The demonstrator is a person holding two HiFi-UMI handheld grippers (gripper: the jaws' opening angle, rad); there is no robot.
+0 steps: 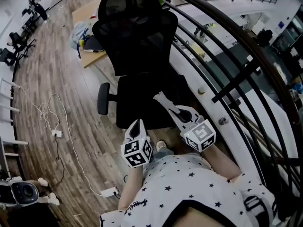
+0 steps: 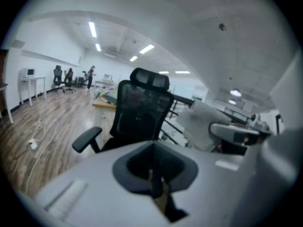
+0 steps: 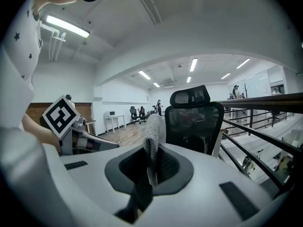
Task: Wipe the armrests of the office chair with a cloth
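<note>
In front of us: we are facing a black mesh-backed office chair (image 1: 135,37), which is standing on a wooden floor (image 1: 57,74) beside a dark railing (image 1: 222,46).
Right gripper: we are holding the right gripper (image 1: 173,110) out toward the seat. Its jaws are pinching a pale cloth (image 1: 162,100), and the cloth is sticking out past the tips.
Left gripper: we are holding the left gripper (image 1: 138,125) low, near the right one. Its jaws are pressing together, and its own view is showing nothing between them.
Cloth: it is hanging in the air short of the chair and is not touching any armrest.
Armrests: we are seeing one padded armrest (image 1: 103,98) at the left of the head view, apart from both grippers. We are not making out the other armrest, on the railing side, against the dark seat.
Progress: we are judging the task to be at its start. The cloth is already in the grip, but wiping is not under way on either armrest.
Remaining: we are judging that both armrests are waiting to be wiped, beginning with carrying the cloth onto one pad.
</note>
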